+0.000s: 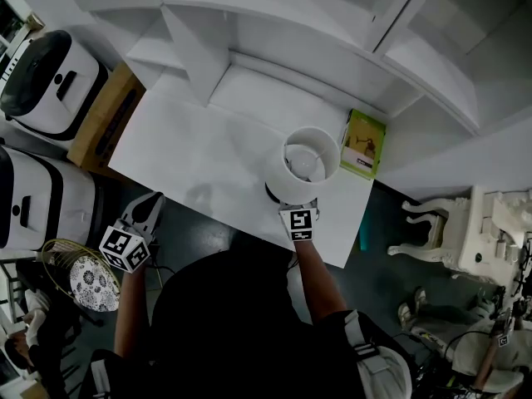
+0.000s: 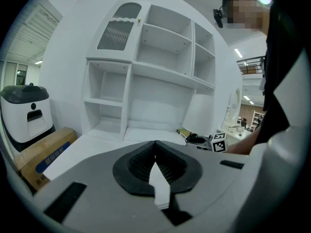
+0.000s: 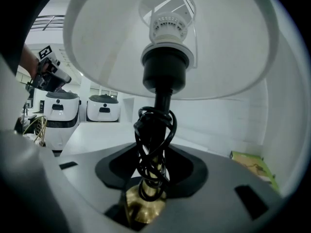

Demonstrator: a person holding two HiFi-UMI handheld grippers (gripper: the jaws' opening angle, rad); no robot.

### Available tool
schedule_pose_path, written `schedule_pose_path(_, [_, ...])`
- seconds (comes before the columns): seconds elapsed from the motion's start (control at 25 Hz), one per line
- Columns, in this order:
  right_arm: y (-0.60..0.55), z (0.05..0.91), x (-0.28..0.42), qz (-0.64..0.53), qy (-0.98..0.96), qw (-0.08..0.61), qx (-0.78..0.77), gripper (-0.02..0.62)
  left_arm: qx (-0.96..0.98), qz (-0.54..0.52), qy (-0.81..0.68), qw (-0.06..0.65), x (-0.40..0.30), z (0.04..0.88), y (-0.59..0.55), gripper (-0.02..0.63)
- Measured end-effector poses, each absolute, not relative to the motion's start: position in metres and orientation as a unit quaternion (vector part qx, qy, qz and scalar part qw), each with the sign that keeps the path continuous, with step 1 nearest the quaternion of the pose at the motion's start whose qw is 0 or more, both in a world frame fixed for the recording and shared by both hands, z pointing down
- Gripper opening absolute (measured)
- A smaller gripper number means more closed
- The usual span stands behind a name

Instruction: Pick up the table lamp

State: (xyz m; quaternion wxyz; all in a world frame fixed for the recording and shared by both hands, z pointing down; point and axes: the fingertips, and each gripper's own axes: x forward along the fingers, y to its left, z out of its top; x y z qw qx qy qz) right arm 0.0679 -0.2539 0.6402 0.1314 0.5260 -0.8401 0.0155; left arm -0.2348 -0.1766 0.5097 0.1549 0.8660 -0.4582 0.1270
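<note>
Under the lampshade [image 3: 97, 47], right gripper [image 1: 298, 208], apparently level, closes jaws round stem [image 3: 163, 101].

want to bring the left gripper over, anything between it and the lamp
Nothing: in the head view only bare white table lies between the left gripper and the table lamp.

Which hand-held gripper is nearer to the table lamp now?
Right. The right hand-held gripper is at the table lamp, jaws closing around its stem; the left hand-held gripper hangs beyond the desk edge, well apart.
</note>
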Motion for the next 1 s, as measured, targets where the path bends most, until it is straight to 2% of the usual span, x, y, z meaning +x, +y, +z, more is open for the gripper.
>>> schedule_pose_path(0.24, [-0.262,0.643,0.065,0.011,-0.831,0.145,0.537,0.162,0.864,0.133,-0.458,0.16,-0.233,0.517,-0.171,0.011])
schedule_pose_path(1.0, [-0.261,0.622,0.06,-0.005,-0.841,0.142,0.521,0.143,0.861,0.126,-0.464,0.164,-0.237,0.518,-0.161,0.011])
